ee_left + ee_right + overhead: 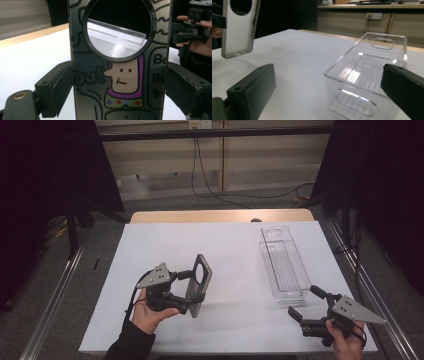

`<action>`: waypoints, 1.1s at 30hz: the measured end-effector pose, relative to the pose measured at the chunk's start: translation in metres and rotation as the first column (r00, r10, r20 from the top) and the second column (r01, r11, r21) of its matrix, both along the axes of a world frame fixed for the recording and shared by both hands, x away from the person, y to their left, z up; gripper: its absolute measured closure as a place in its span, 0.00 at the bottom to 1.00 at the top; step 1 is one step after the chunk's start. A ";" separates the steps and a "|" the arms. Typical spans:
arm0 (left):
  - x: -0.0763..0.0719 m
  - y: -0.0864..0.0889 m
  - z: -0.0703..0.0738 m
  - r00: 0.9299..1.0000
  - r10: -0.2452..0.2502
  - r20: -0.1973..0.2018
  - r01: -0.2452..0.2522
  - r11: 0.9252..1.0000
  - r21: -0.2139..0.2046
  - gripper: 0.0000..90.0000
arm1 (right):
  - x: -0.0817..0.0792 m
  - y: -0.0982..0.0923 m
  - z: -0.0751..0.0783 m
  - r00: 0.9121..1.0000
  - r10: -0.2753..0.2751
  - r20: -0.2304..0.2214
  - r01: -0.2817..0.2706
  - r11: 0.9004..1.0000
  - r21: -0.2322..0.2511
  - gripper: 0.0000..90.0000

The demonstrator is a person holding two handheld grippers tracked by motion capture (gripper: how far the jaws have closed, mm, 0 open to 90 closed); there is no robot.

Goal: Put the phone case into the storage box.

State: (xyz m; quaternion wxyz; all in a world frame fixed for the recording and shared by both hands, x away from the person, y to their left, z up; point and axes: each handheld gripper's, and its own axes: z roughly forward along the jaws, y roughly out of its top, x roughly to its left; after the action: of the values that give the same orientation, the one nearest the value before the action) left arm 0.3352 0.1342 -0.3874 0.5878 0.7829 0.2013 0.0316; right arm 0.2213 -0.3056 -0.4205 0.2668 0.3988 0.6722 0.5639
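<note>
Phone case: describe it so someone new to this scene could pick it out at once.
On the white table, look left of the clear plastic bin. There the left gripper holds the phone case upright above the surface, jaws clamped on its sides. It is a flat grey slab with a big round hole near the top and a cartoon face on one side.

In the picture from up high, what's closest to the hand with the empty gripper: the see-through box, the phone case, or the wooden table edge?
From the right gripper, in the high view:
1. The clear box, just beyond its fingers, on the right side.
2. The phone case, off to the left, clamped in the left gripper.
3. The wooden table edge, along the far side.
</note>
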 end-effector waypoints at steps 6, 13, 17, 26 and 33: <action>-0.004 -0.008 -0.001 0.999 -0.034 0.000 0.034 0.999 -0.001 0.14 | 0.002 0.012 0.003 0.998 0.062 -0.009 -0.061 0.997 0.035 0.00; -0.008 -0.016 -0.002 0.998 -0.059 -0.002 0.059 0.998 -0.003 0.14 | 0.015 0.029 0.021 0.988 0.152 0.031 -0.154 0.987 0.054 0.00; -0.011 -0.021 -0.004 0.997 -0.083 -0.002 0.083 0.997 0.010 0.14 | 0.020 0.041 0.022 0.982 0.187 0.038 -0.189 0.981 0.049 0.00; -0.018 -0.034 -0.007 0.989 -0.149 -0.006 0.150 0.988 0.028 0.14 | 0.022 0.057 0.021 0.955 0.296 0.019 -0.296 0.954 0.035 0.00; -0.022 -0.041 -0.004 0.980 -0.198 -0.005 0.198 0.979 0.038 0.14 | 0.026 0.074 0.034 0.911 0.412 0.004 -0.412 0.911 0.012 0.00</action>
State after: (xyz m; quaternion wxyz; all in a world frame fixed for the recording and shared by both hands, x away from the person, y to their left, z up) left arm 0.3129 0.0931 -0.3915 0.5731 0.8100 0.1220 -0.0236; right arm 0.2471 -0.2318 -0.3866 0.1399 0.2494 0.7375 0.6118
